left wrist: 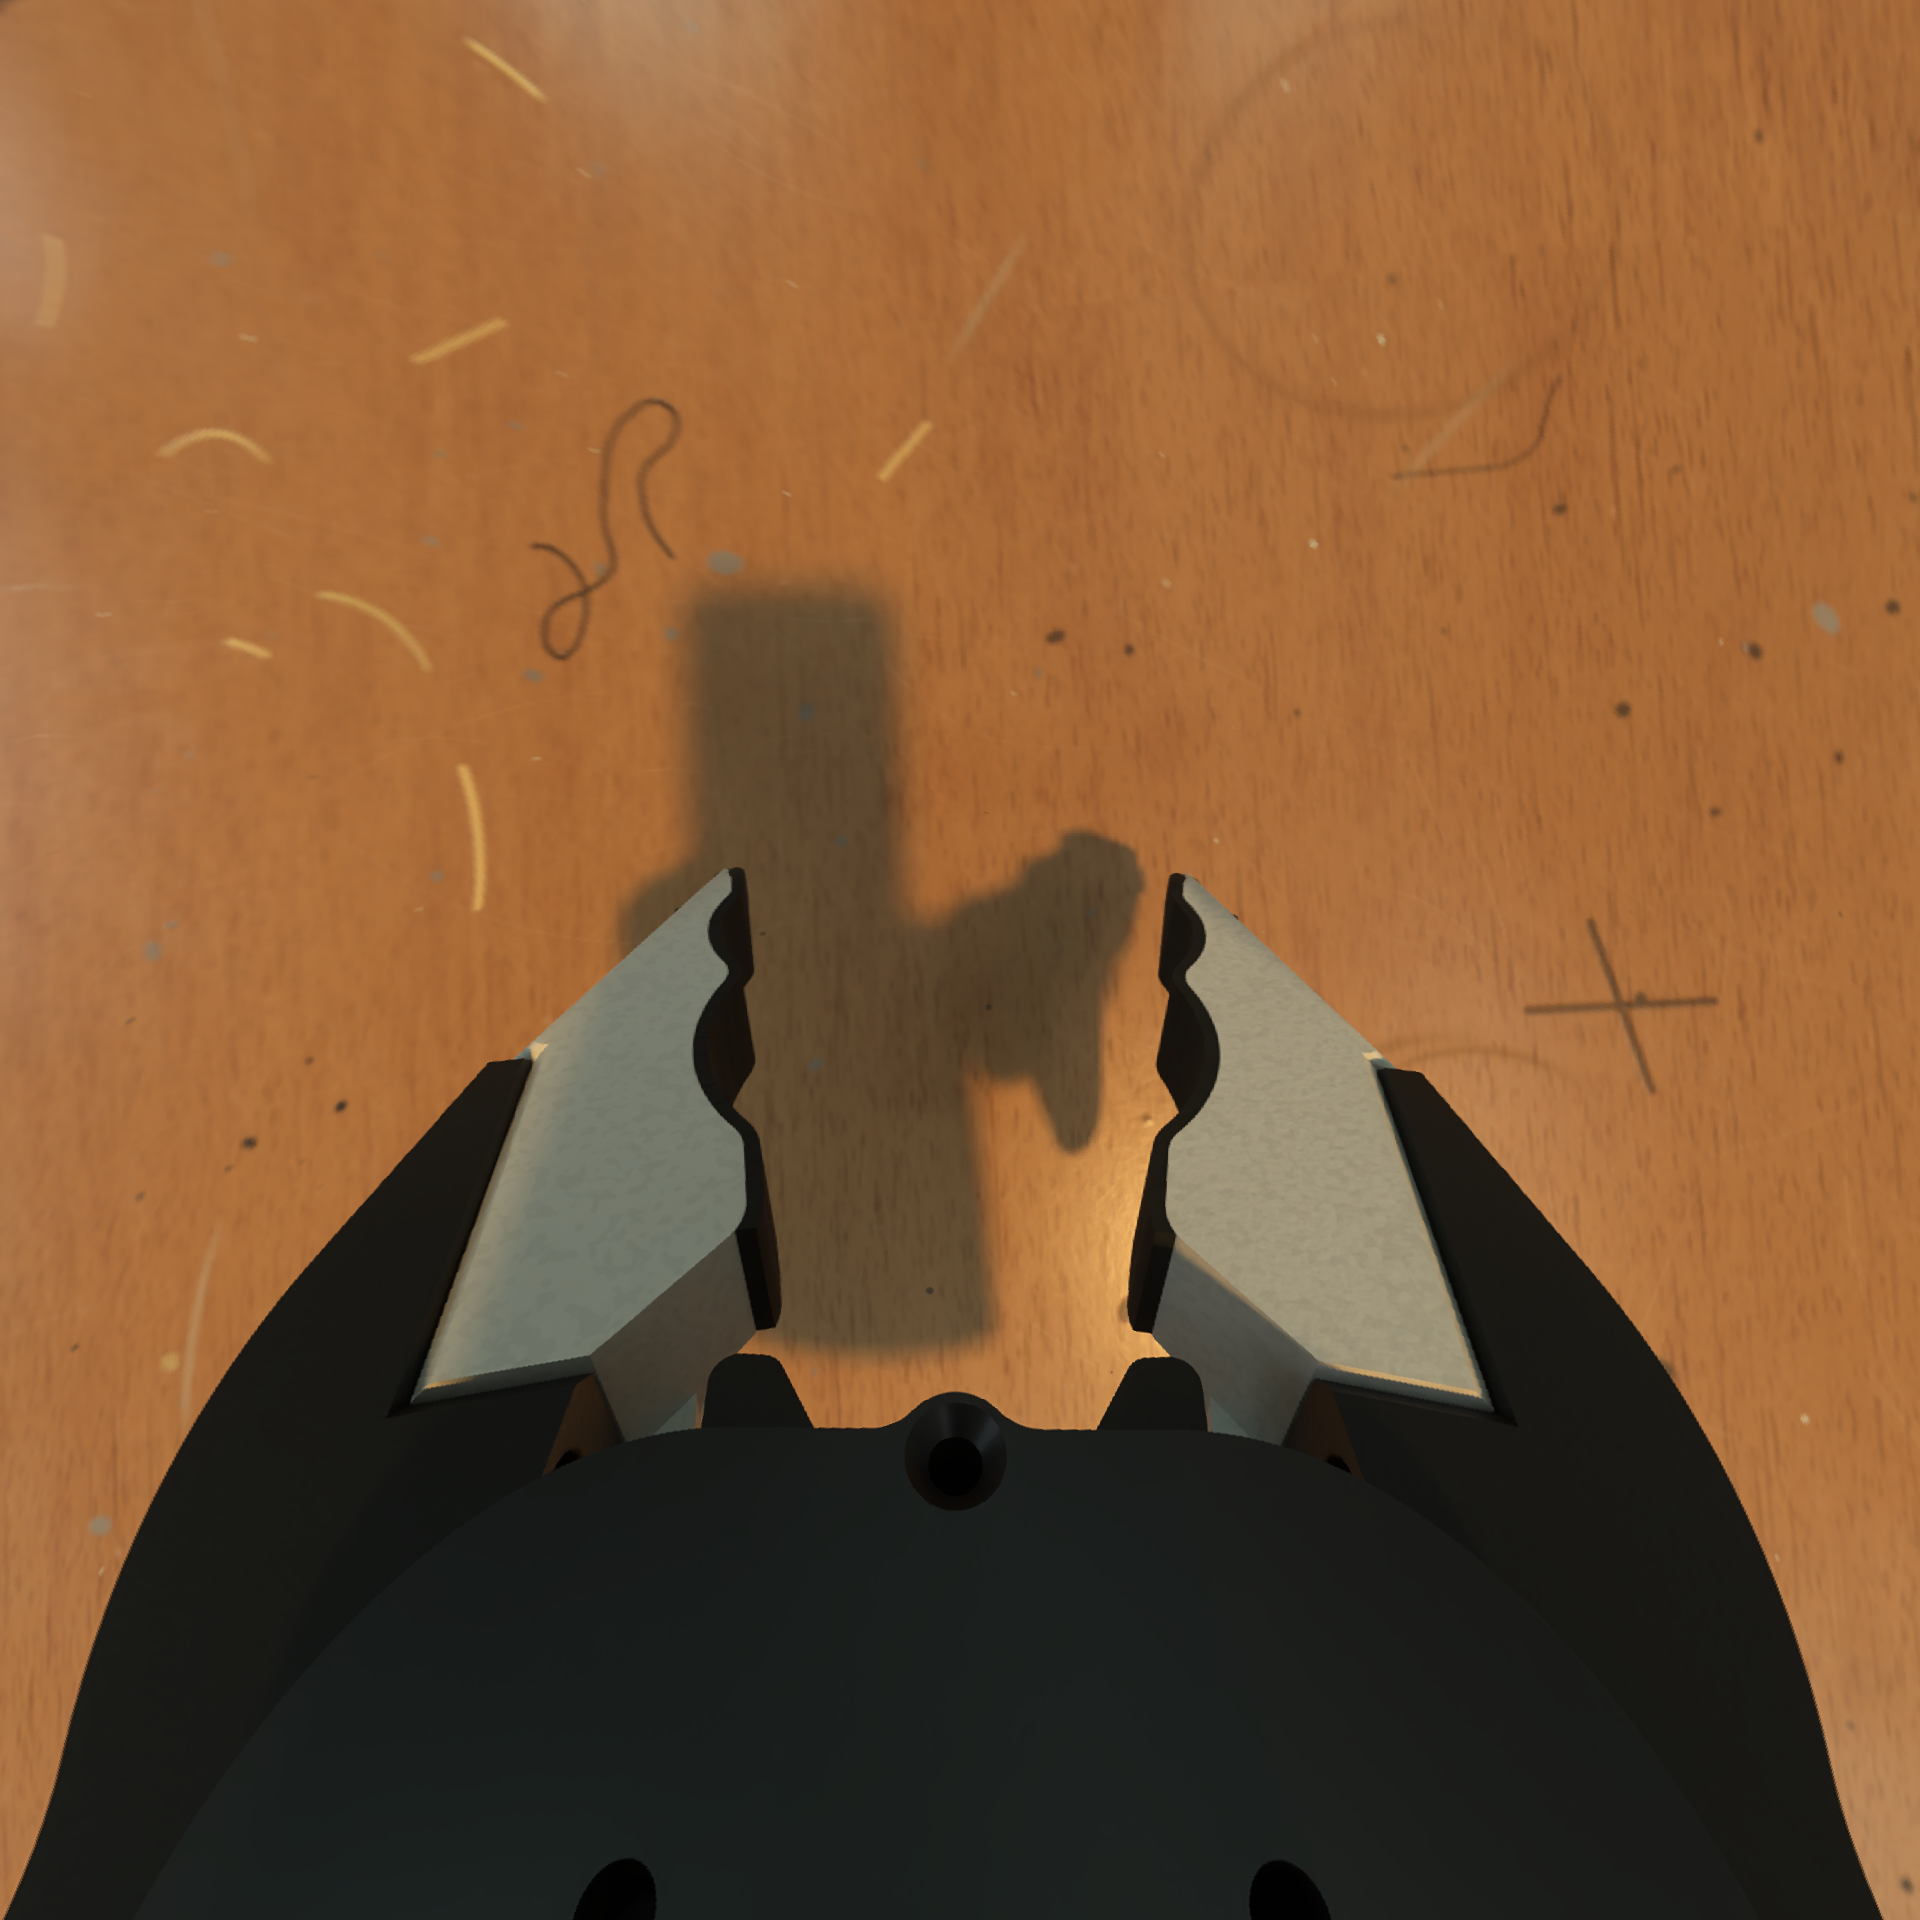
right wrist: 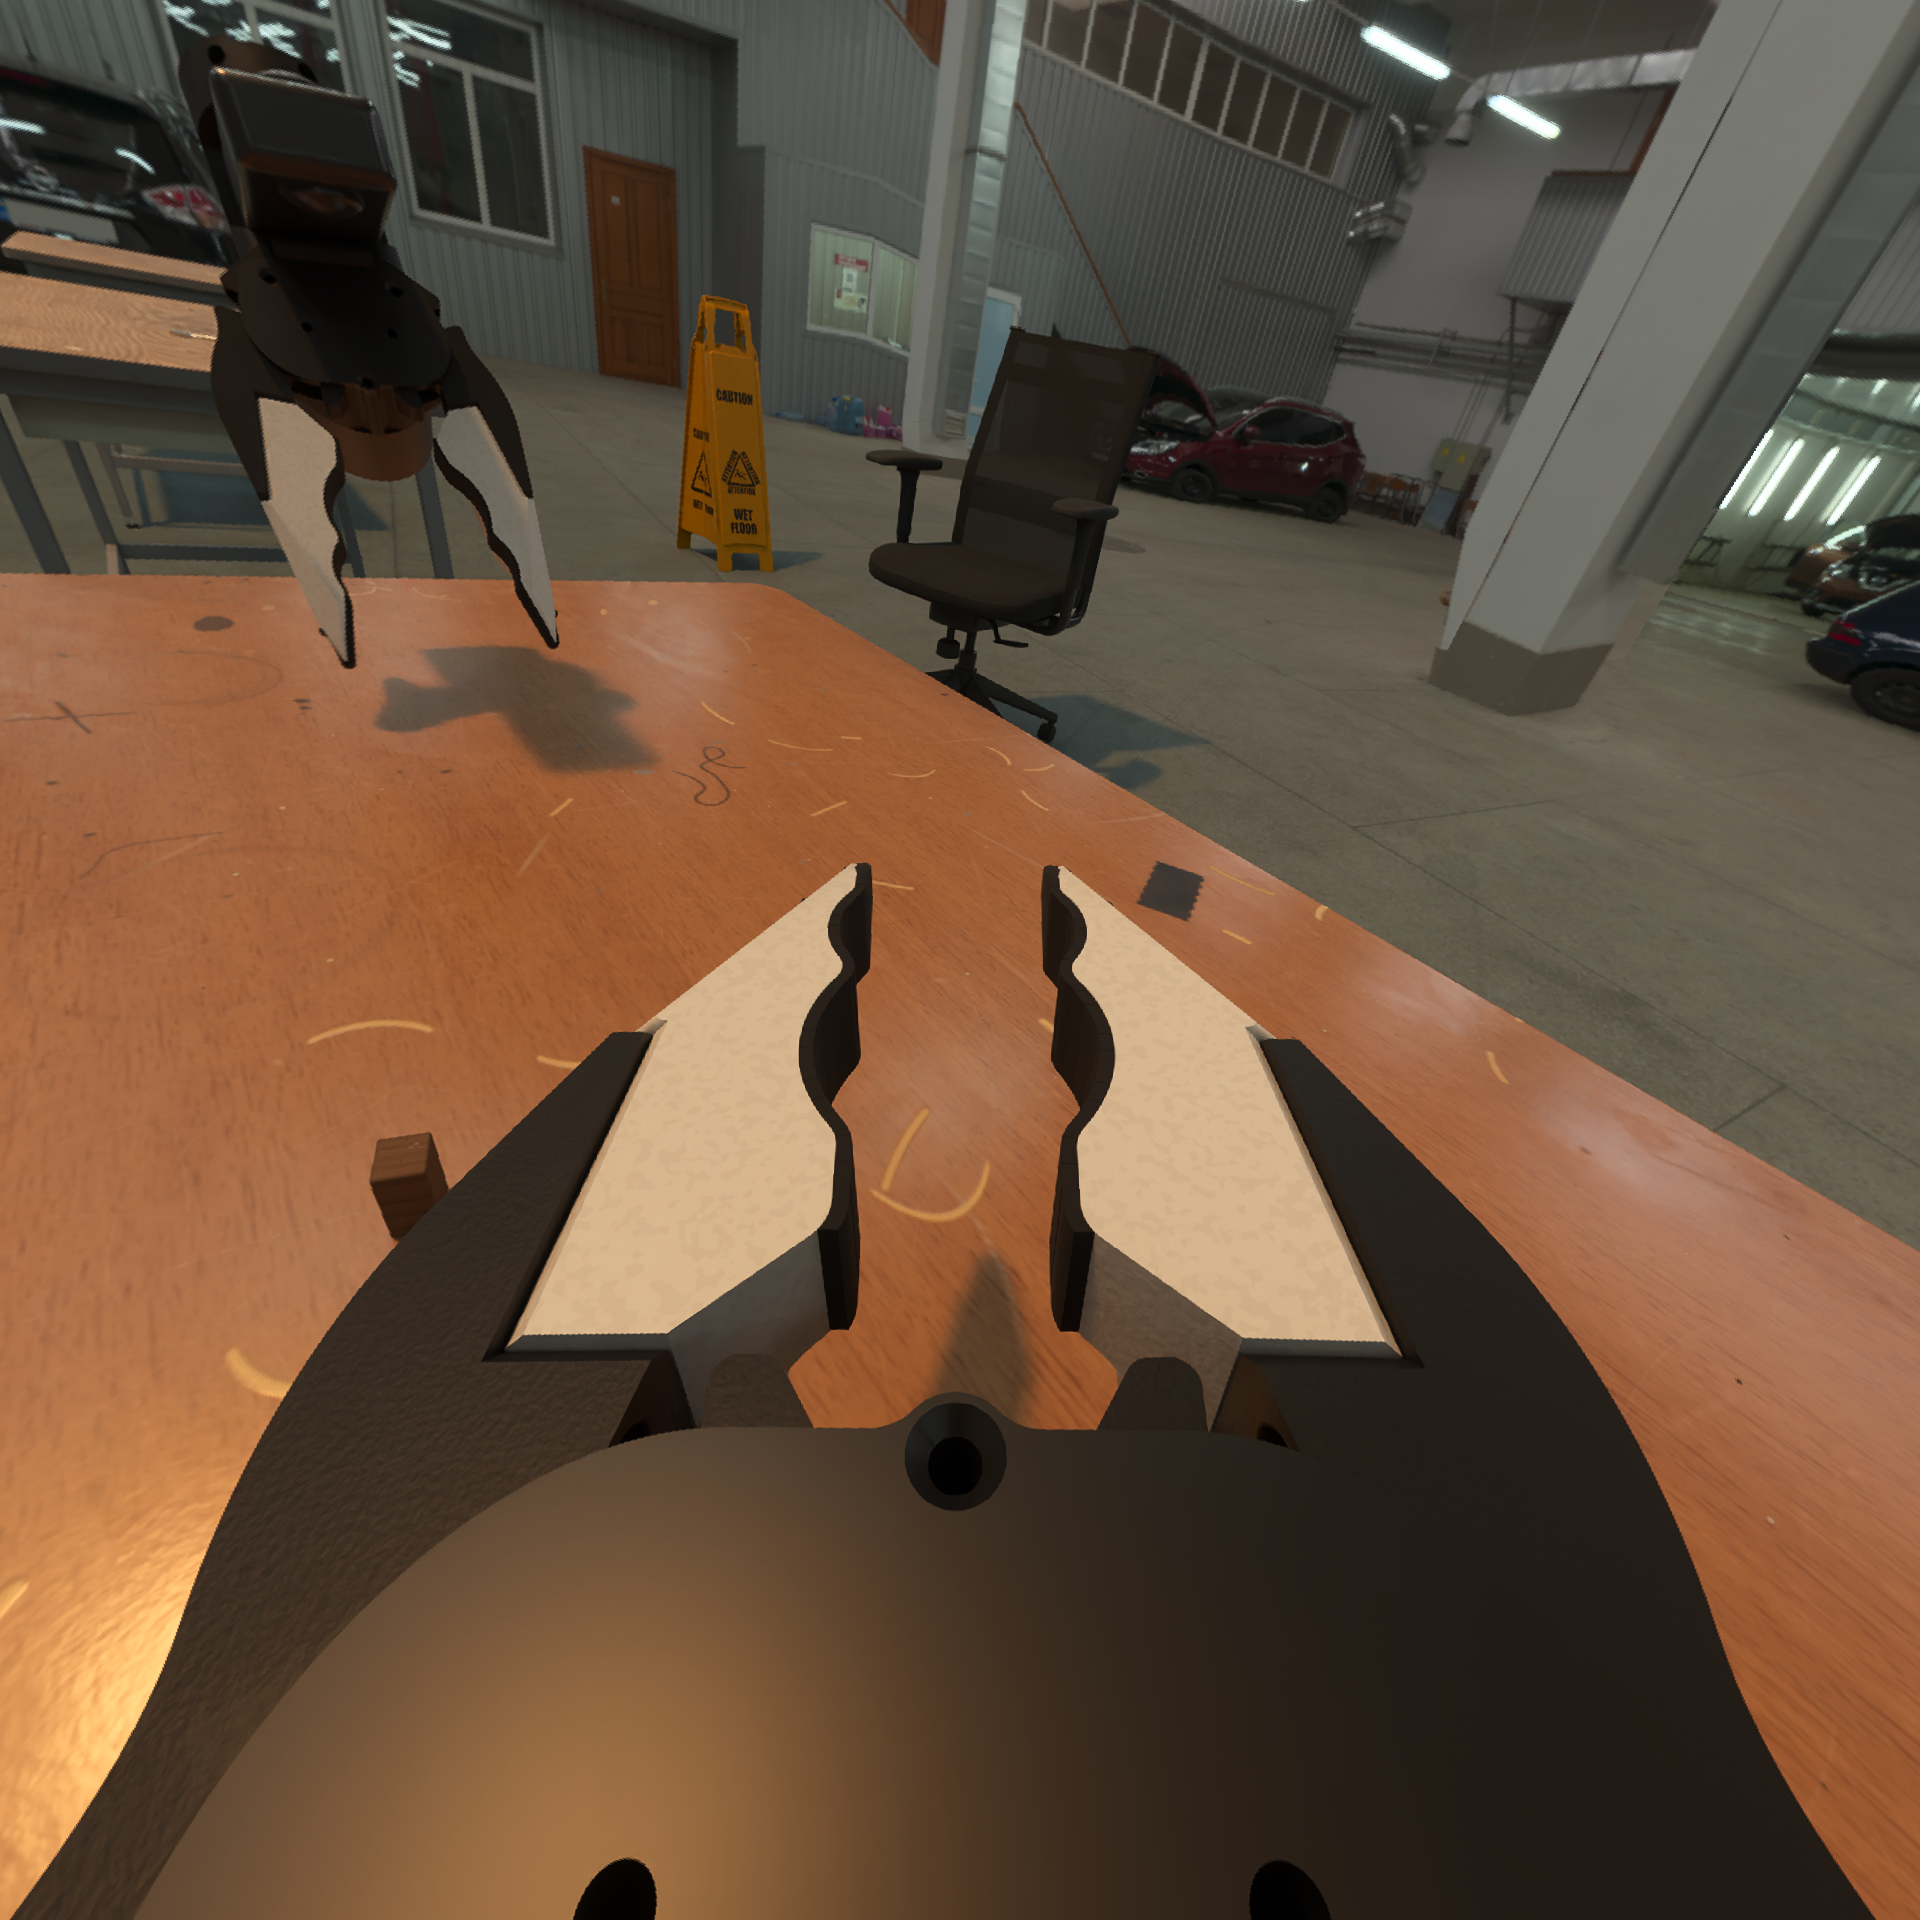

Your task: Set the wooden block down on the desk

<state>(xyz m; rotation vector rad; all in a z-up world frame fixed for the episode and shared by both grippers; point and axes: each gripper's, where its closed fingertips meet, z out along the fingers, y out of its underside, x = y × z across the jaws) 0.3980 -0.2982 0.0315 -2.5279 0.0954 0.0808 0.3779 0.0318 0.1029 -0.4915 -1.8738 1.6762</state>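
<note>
A small brown wooden block [right wrist: 407, 1179] stands on the orange wooden desk [right wrist: 312, 935], just left of my right gripper's left finger, partly hidden behind it. My right gripper [right wrist: 956, 883] is open and empty, low over the desk, with only bare desk between its fingers. My left gripper [left wrist: 954, 881] is open and empty, pointing straight down at the scratched desk [left wrist: 1351, 623] and its own shadow. It also shows in the right wrist view [right wrist: 452, 649], hovering above the far left of the desk. The block is not in the left wrist view.
The desk's right edge [right wrist: 1351, 935] runs diagonally past my right gripper, with a small dark patch [right wrist: 1171, 890] near it. Beyond the far edge stand a black office chair [right wrist: 1023, 499], a yellow floor sign [right wrist: 727, 436] and another table [right wrist: 94, 332].
</note>
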